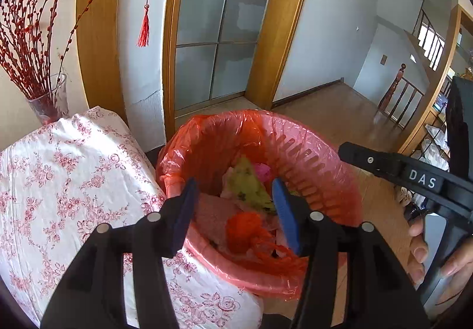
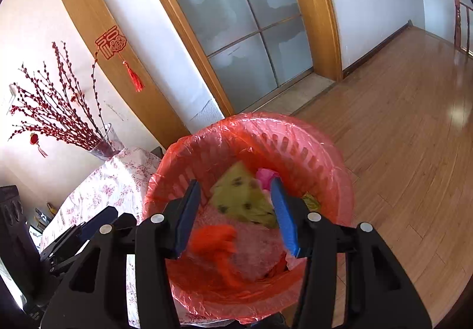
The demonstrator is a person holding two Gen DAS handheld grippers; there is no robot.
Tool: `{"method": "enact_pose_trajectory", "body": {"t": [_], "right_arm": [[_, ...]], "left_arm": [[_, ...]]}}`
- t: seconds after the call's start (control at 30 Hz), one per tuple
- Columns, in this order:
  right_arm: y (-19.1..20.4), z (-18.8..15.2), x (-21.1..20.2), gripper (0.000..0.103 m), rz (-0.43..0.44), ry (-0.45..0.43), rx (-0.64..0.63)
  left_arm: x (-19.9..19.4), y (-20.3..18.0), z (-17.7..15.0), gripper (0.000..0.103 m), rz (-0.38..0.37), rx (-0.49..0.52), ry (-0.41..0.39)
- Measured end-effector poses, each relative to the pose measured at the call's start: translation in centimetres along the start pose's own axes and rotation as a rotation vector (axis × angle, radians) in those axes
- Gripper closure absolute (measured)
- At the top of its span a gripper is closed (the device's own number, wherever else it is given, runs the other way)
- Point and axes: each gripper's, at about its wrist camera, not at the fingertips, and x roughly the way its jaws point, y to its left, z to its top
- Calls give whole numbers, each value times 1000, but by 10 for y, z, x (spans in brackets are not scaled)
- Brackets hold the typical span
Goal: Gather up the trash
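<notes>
1. Over the mouth of the red waste basket [image 1: 310, 151], both grippers hang tilted downward, each pointing into the trash inside.
2. Left gripper [image 1: 236, 211]: its blue-padded fingers [image 1: 285, 211] stand about half apart. Nothing sits between the pads and they touch nothing; the basket's contents show through the gap below.
3. Right gripper [image 2: 235, 211]: its blue pads [image 2: 283, 211] are likewise parted to a middling width, empty, clear of the rim and of the trash.
4. A red plastic bag [image 2: 340, 181] lines the basket and folds over its rim; the slotted basket wall shows through the film.
5. Inside the basket, under both gaps, lies an orange-red wad [image 1: 242, 228] [image 2: 215, 240]; in the right wrist view it is blurred. Beyond it, deeper in the basket, a yellow-green speckled wrapper [image 1: 249, 187] [image 2: 245, 196] leans up, with a bright pink scrap [image 1: 263, 171] [image 2: 264, 177] just beside its far edge.
6. Pale pinkish sheet material [image 2: 260, 252] lies under the wad, toward the basket's near side.
7. Beside the basket, on its left, is a white cloth with pink flowers [image 1: 59, 181], touching or nearly touching the bag's rim; a glass vase of red branches [image 1: 50, 101] stands behind it.
8. From the left wrist view, the right gripper's black body reaches toward the basket's right rim, a hand [image 1: 428, 252] wrapped round its handle.
9. Wooden flooring [image 2: 399, 151] spreads past the basket's right side.
</notes>
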Motion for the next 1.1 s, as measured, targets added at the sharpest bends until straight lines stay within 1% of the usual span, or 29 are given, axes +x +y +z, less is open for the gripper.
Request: {"method": "enact_pose_trajectory", "body": {"t": [0.07, 0.1, 0.13, 0.17, 0.2, 0.23, 0.27, 0.33, 0.37, 0.43, 0.5, 0.57, 0.67, 0.73, 0.83, 0.97, 1.1], "right_arm": [[-2, -3, -8, 45, -21, -27, -3], [-1, -5, -14, 37, -38, -50, -12], [1, -9, -23, 24, -57, -81, -30], [1, -9, -29, 16, -64, -108, -45], [3, -12, -37, 8, -66, -134, -62], [7, -16, -47, 7, -66, -166, -81], [10, -19, -54, 7, -65, -185, -97], [18, -29, -74, 3, -66, -243, -127], [23, -35, -81, 2, -65, -276, -139], [34, -48, -96, 2, -63, -329, -180], [49, -63, -107, 2, -86, -365, -246], [65, -79, -115, 2, -131, -390, -311], [80, -99, -123, 2, -160, -409, -361], [87, -110, -128, 2, -154, -411, -376], [96, -125, -133, 2, -163, -406, -389], [107, -140, -138, 2, -156, -388, -397], [113, -149, -140, 2, -150, -370, -400]], "left_arm": [[-4, 3, -3, 50, 5, -5, -2], [-9, 4, -5, 49, 14, -6, -12], [-15, 5, -6, 44, 28, -6, -25], [-23, 6, -9, 41, 45, -5, -42], [-32, 7, -11, 36, 61, -4, -64], [-43, 9, -15, 32, 83, -2, -87], [-55, 10, -19, 30, 104, -1, -112], [-80, 12, -28, 23, 135, -5, -162], [-93, 12, -33, 21, 159, -7, -189], [-120, 14, -44, 13, 225, -8, -249], [-144, 13, -57, 9, 293, -5, -298], [-163, 14, -69, 5, 346, -6, -325], [-187, 19, -87, 4, 430, -18, -351], [-200, 24, -96, 4, 468, -36, -349], [-216, 30, -109, 4, 496, -62, -355], [-234, 32, -128, 4, 548, -67, -375], [-244, 32, -148, 4, 554, -78, -365]]}}
